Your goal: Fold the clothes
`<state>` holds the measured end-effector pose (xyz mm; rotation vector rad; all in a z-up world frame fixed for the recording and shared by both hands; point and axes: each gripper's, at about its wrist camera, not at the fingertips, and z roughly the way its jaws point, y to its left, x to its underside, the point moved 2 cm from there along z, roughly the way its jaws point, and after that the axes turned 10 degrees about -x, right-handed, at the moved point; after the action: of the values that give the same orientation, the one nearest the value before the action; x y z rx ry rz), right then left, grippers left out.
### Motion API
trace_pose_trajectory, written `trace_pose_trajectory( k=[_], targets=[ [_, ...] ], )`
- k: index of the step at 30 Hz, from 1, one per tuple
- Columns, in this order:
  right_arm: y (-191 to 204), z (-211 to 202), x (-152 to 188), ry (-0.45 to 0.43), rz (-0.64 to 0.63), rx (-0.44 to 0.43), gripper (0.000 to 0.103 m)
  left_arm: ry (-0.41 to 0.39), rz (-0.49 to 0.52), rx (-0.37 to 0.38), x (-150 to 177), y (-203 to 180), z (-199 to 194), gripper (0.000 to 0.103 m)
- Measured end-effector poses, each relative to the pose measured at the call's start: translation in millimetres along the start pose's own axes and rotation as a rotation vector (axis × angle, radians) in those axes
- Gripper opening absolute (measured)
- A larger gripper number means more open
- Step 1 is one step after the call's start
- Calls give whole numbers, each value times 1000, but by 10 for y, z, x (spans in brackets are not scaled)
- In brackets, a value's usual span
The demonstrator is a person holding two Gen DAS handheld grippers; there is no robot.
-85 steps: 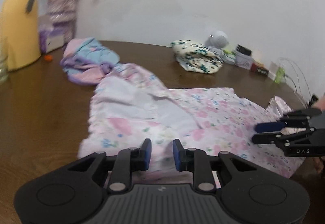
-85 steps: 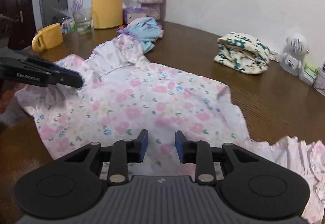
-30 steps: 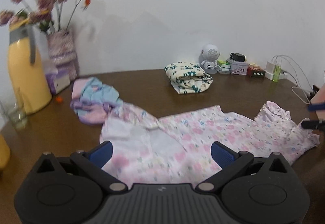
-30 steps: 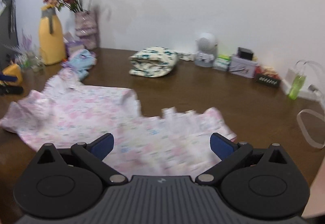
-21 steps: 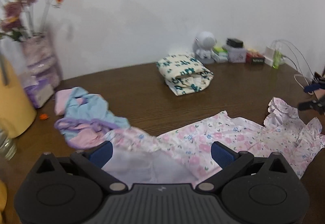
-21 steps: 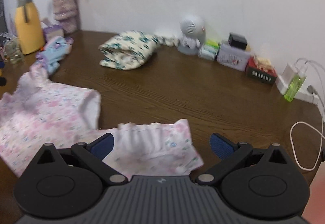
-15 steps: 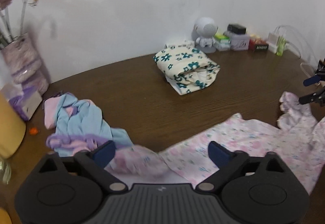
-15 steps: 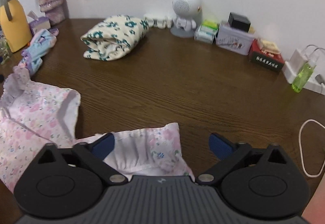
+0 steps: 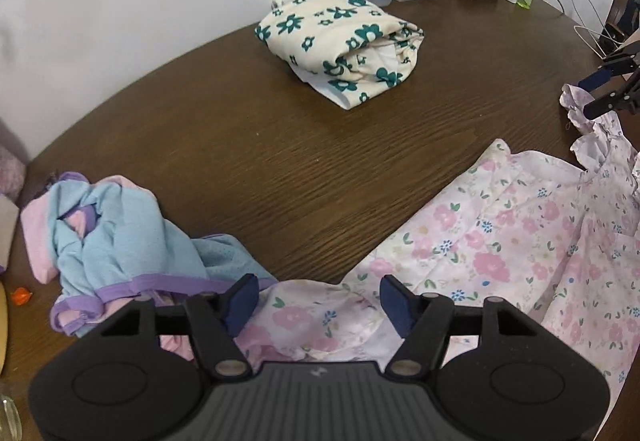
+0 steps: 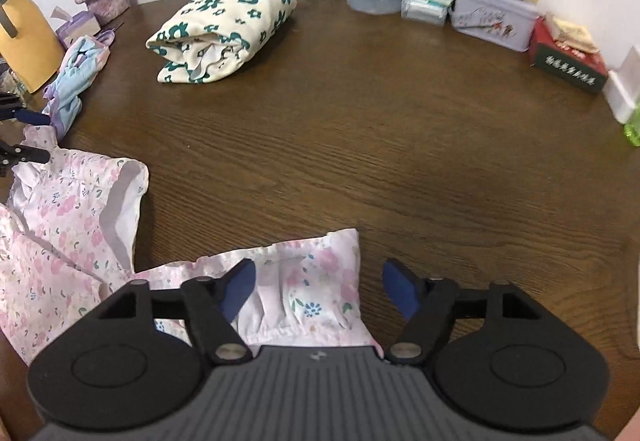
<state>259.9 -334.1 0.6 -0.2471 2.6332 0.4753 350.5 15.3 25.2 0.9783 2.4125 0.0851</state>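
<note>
Dress (image 9: pixel 500 241) on table (image 9: pixel 320 161): thin, limp, light; take it at the ruffled edges. Left tool (image 9: pixel 320 301) and right tool (image 10: pixel 320 287) have just been closing, half-wide, cloth between the jaws, not yet pinched.

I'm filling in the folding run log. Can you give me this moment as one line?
step: grasp | left gripper: closing over pink floral garment, not gripping | right gripper: closing over its ruffled sleeve, not gripping | table: folded green-flowered garment set aside

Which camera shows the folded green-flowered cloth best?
The left wrist view: the folded cloth sits near the middle, its whole top and open end visible. The right wrist view shows it too, smaller and off to the upper left.
</note>
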Motion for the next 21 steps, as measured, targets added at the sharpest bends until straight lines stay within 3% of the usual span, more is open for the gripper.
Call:
trace_pose_trajectory(
  k=[3, 6, 8, 13, 17, 21],
  targets=[
    [-3, 76, -16, 24, 0, -17, 53, 28, 14, 21, 30, 11, 71, 40],
    [10, 113, -33, 26, -4, -28, 37, 24, 11, 51, 76, 14, 85, 32],
    [9, 109, -37, 20, 0, -27, 17, 11, 2, 77, 101, 10, 62, 9],
    [69, -22, -4, -25, -33, -13, 5, -57, 12, 36, 158, -66, -131, 3],
    [174, -259, 70, -100, -89, 2, 3, -197, 32, -49, 261, -183, -522, 3],
    [472, -676, 309, -221, -210, 17, 3, -479, 59, -166, 584, -430, -1144, 3]
  ],
)
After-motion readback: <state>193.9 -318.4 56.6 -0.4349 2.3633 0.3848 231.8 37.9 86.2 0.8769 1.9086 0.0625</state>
